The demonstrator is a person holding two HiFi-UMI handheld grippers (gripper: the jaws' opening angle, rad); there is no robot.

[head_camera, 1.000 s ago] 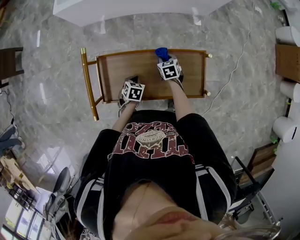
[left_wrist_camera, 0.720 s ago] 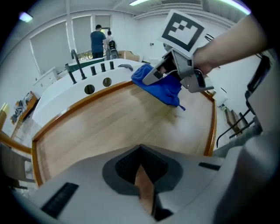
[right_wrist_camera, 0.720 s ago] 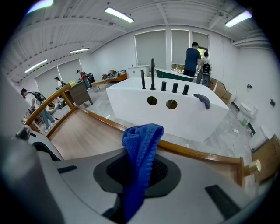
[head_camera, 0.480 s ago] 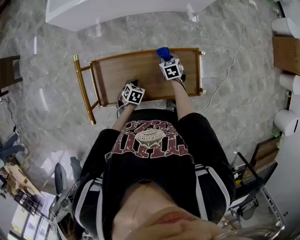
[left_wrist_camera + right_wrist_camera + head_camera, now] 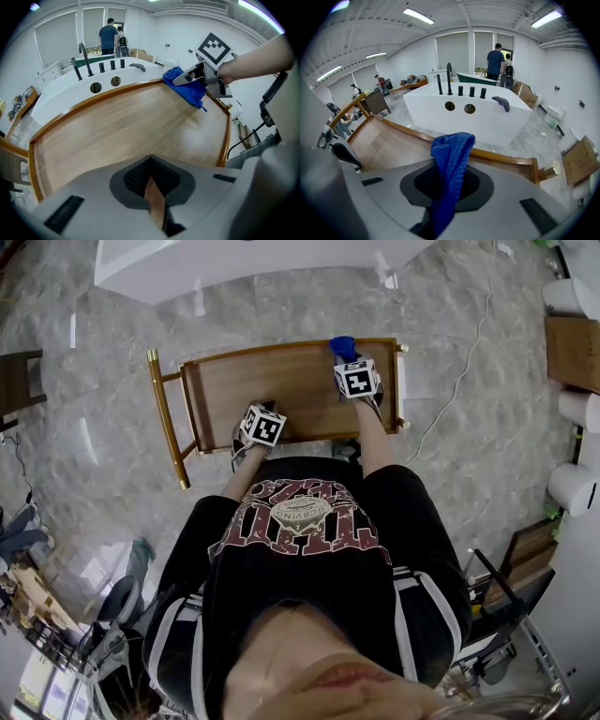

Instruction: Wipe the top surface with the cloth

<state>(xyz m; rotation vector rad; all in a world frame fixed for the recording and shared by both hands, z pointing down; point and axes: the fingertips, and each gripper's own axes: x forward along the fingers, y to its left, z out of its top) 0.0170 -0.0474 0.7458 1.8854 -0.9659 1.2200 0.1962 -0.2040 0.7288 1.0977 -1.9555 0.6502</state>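
The wooden table top [image 5: 281,381] has a raised rim and a gold handle [image 5: 161,418] at its left end. A blue cloth [image 5: 343,346] lies against the far right part of the top, and my right gripper [image 5: 346,360] is shut on it. In the right gripper view the cloth [image 5: 450,159] hangs out between the jaws of the right gripper [image 5: 449,187], over the far rim. My left gripper [image 5: 265,409] rests at the near edge, shut and holding nothing. The left gripper view shows its jaws [image 5: 152,180] over bare wood [image 5: 117,131], with the cloth [image 5: 185,86] far right.
A white island with black taps [image 5: 464,112] stands just beyond the table's far rim [image 5: 253,263]. A cable [image 5: 459,381] runs over the marble floor at the right. White rolls [image 5: 572,296] and a box stand far right. Two people [image 5: 493,61] stand in the background.
My right gripper has slid the blue cloth to the right along the far side of the top, toward the right corner. The left gripper has hardly moved.
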